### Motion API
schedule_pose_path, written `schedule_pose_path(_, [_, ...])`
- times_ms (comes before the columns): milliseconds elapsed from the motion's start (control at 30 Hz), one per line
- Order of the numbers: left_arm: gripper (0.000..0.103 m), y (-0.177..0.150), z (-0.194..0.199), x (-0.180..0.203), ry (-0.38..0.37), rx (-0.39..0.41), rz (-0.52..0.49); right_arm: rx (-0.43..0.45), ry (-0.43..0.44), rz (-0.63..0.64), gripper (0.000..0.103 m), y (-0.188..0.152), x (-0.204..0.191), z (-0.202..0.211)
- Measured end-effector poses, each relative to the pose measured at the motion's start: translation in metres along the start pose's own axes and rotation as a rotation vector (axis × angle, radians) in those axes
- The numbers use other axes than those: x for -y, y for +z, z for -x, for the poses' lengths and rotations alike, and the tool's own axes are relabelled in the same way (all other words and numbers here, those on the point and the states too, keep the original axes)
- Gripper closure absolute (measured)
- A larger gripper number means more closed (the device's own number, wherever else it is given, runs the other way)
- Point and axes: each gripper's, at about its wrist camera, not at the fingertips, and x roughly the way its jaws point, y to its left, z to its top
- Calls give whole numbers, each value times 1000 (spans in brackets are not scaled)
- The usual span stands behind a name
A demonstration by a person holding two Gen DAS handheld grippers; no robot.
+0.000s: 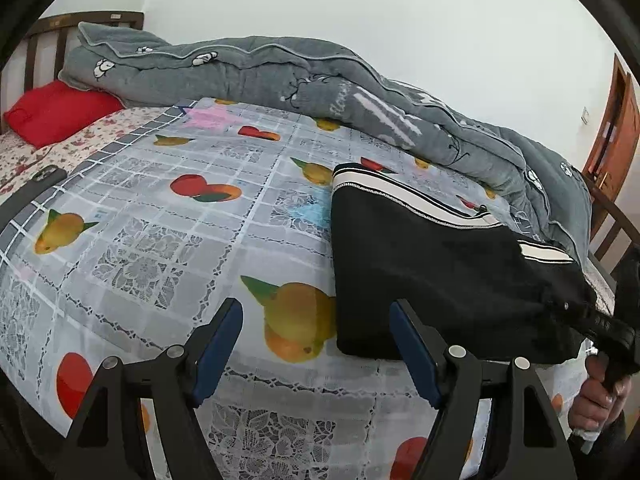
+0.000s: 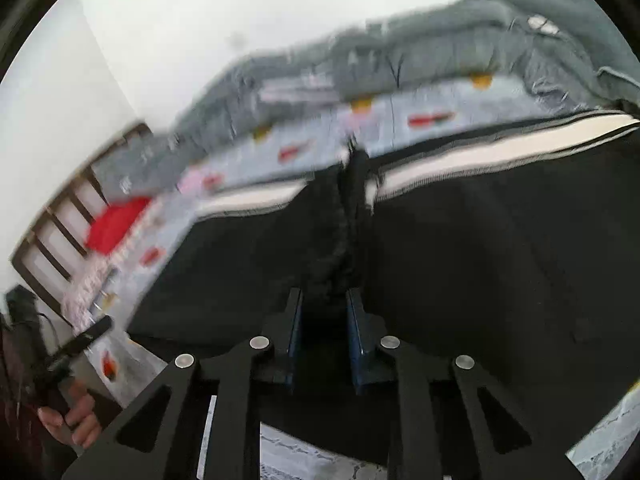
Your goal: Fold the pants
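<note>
The black pants point(image 1: 432, 264) with white side stripes lie folded on the fruit-print bedspread point(image 1: 168, 240), at the right of the left wrist view. My left gripper point(image 1: 316, 320) is open and empty, just off the pants' near left corner. In the blurred right wrist view my right gripper point(image 2: 323, 312) is shut on a bunched fold of the black pants point(image 2: 480, 240), which fill the middle and right. The right gripper also shows at the right edge of the left wrist view point(image 1: 600, 320), at the pants' right end.
A rumpled grey quilt point(image 1: 280, 76) lies along the far side of the bed. A red pillow point(image 1: 56, 112) and wooden headboard point(image 1: 44, 40) are at the far left. A dark phone point(image 1: 50, 176) lies near the left edge. A wooden door point(image 1: 612, 128) stands at the right.
</note>
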Motion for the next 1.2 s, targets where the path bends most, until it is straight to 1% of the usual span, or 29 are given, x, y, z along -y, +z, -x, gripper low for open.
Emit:
schedule_pose_path(33, [29, 0, -3, 2, -9, -2, -5, -21, -16, 18, 83, -4, -2, -2])
schedule_pose_path(100, [29, 3, -11, 5, -10, -9, -11, -102, -78, 71, 83, -18, -5, -20])
schedule_pose_path(133, [29, 3, -15, 6, -9, -12, -12, -93, -87, 97, 83, -24, -7, -20])
schedule_pose_path(167, [29, 3, -16, 7, -11, -12, -12, -93, -94, 149, 81, -23, -12, -14])
schedule_pose_path(200, [29, 4, -17, 7, -19, -10, -12, -108, -91, 160, 80, -18, -15, -10])
schedule_pose_path(233, [29, 4, -19, 8, -31, -5, -8, -104, -82, 152, 74, -13, -14, -6])
schedule_pose_path(267, [29, 5, -19, 8, -34, -2, -5, -69, -57, 132, 64, -3, -13, 2])
schedule_pose_path(300, [29, 6, -21, 7, -37, -2, 1, -40, -58, 123, 56, 6, -11, 5])
schedule_pose_path(333, [29, 7, -23, 7, -45, -4, 10, -25, -72, 114, 44, 14, -10, 3])
schedule_pose_path(367, [29, 8, -24, 6, -49, -6, 15, -26, -83, 102, 44, 22, -7, -4])
schedule_pose_path(433, [29, 10, -25, 4, -52, -6, 21, -64, -67, 42, 44, 37, 6, -27])
schedule_pose_path(533, [29, 11, -22, 1, -53, 4, 10, -194, -7, -111, 44, 49, 28, -72])
schedule_pose_path(567, [29, 11, -21, 0, -53, 6, 7, -196, 2, -100, 48, 52, 28, -81])
schedule_pose_path(600, [29, 11, -21, -2, -53, 4, 5, -197, -16, -63, 57, 52, 23, -84])
schedule_pose_path(633, [29, 10, -22, -3, -54, 0, 5, -220, -38, 6, 81, 53, 14, -90])
schedule_pose_path(667, [29, 10, -23, -3, -53, -3, 7, -234, -62, 77, 87, 52, 4, -93])
schedule_pose_path(700, [29, 10, -23, -4, -45, -4, 10, -203, -70, 109, 89, 53, 1, -88])
schedule_pose_path(733, [29, 10, -22, -4, -39, -2, 14, -163, -51, 131, 91, 55, 0, -78])
schedule_pose_path(800, [29, 10, -20, -3, -44, 3, 20, -54, 6, 114, 92, 63, 8, -46])
schedule_pose_path(833, [29, 11, -20, -1, -49, 3, 19, -44, -6, 108, 91, 64, 11, -43])
schedule_pose_path(867, [29, 12, -21, 1, -47, 0, 16, -65, -50, 109, 90, 61, 15, -49])
schedule_pose_path(900, [29, 14, -23, 4, -43, -3, 14, -115, -91, 117, 89, 57, 19, -61])
schedule_pose_path(933, [29, 16, -26, 8, -38, -6, 10, -199, -128, 130, 85, 48, 23, -80])
schedule_pose_path(967, [29, 18, -27, 12, -32, -8, 5, -195, -137, 143, 84, 46, 23, -83])
schedule_pose_path(1033, [29, 21, -26, 22, -34, -2, -12, -149, -160, 168, 83, 46, 17, -62])
schedule_pose_path(1100, [29, 22, -26, 31, -17, 8, -47, -70, -163, 154, 81, 44, 13, -31])
schedule_pose_path(1133, [29, 22, -28, 35, -3, 11, -65, -7, -149, 154, 72, 37, 10, -9])
schedule_pose_path(1167, [29, 20, -32, 38, 11, 7, -79, 16, -150, 169, 65, 28, 6, 3])
schedule_pose_path(1200, [29, 16, -39, 39, 35, -10, -86, 23, -154, 184, 65, 22, 3, 9])
